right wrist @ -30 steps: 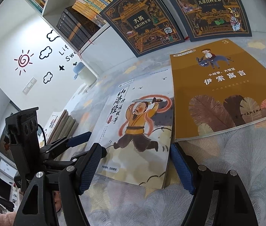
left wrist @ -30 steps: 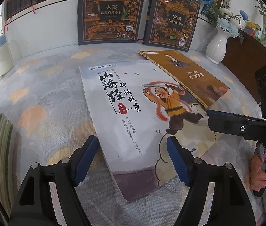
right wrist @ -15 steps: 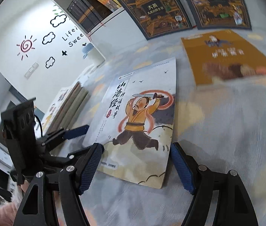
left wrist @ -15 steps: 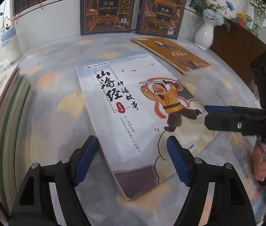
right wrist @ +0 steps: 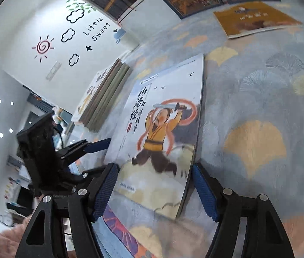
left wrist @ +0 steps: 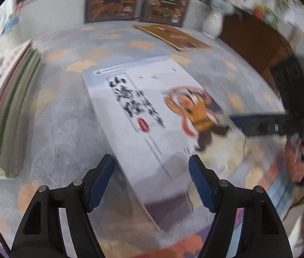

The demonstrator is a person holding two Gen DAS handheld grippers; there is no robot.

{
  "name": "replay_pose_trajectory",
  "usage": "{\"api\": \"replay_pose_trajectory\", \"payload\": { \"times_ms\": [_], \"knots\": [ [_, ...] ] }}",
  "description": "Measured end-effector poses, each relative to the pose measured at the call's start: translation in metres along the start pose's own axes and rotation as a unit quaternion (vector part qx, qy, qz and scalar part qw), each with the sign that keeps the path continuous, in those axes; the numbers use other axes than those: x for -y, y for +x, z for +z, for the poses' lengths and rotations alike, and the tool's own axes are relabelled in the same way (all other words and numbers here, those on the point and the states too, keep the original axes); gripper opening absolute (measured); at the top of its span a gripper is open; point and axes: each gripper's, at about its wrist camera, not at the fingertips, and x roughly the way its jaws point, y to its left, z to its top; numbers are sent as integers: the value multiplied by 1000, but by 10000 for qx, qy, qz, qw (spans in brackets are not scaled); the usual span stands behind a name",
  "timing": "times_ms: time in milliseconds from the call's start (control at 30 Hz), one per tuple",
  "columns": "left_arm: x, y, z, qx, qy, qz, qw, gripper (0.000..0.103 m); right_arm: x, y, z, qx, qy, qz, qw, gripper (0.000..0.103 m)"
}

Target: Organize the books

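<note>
We are watching the white storybook lying flat on the patterned tablecloth, its long axis running away from us, its near end reaching between both tools. The right gripper and left gripper are each straddling a near corner, jaws closing but not yet pressing the cover.

Left-wrist view motion-blurred, white book title smeared, vase indistinct

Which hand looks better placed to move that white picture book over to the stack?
Probably the left tool: it straddles the white book's edge nearest the stack, jaws closing.
</note>
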Motion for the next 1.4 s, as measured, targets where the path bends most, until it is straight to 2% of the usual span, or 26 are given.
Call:
{"api": "replay_pose_trajectory", "payload": {
  "times_ms": [167, 300, 400, 500, 600, 633, 667, 733, 767, 833, 933, 1067, 1200, 1267, 1333, 1400],
  "knots": [
    [-20, 9, 18, -216, -394, -384, 9983, 68, 1, 10, 18, -271, -40, 82, 9996, 70],
    [-26, 16, 31, -264, -290, -319, 9987, 64, 13, 14, 32, -359, 227, 388, 9983, 67],
    [-33, 19, 39, -290, -507, -404, 9975, 60, 23, 15, 40, -503, 446, 501, 9965, 61],
    [-43, 20, 41, -133, -755, -497, 9958, 53, 22, 19, 45, -591, 349, 516, 9963, 58],
    [-48, 22, 45, -129, -721, -547, 9958, 49, 18, 24, 52, -907, -161, 551, 9942, 58],
    [-51, 22, 46, -144, -732, -523, 9958, 40, 23, 27, 58, -1069, -188, 689, 9917, 54],
    [-56, 22, 46, -168, -816, -531, 9951, 36, 31, 28, 62, -1118, -23, 767, 9908, 49],
    [-65, 21, 47, -193, -1023, -694, 9921, 33, 48, 32, 67, -1130, 324, 838, 9895, 19],
    [-71, 22, 46, -185, -1204, -756, 9897, 27, 57, 34, 68, -1080, 472, 990, 9881, 17],
    [-75, 21, 45, -158, -1272, -785, 9886, 24, 60, 35, 66, -1028, 485, 951, 9890, 3],
    [-74, 21, 45, -152, -1281, -755, 9888, 24, 53, 35, 65, -878, 357, 861, 9918, 4],
    [-66, 20, 47, -178, -1106, -524, 9923, 26, 49, 34, 65, -603, 289, 860, 9941, 4],
    [-68, 18, 50, -359, -1175, -474, 9913, 27, 51, 40, 76, -840, 473, 991, 9904, 6],
    [-68, 13, 48, -467, -1235, -335, 9907, 27, 49, 43, 78, -1085, 493, 945, 9884, 6],
    [-65, 10, 44, -528, -1114, -131, 9923, 29, 47, 44, 81, -1380, 430, 943, 9850, 9],
    [-62, 8, 43, -584, -973, 33, 9935, 30, 51, 49, 83, -1496, 513, 1072, 9816, 9]
  ]
}}
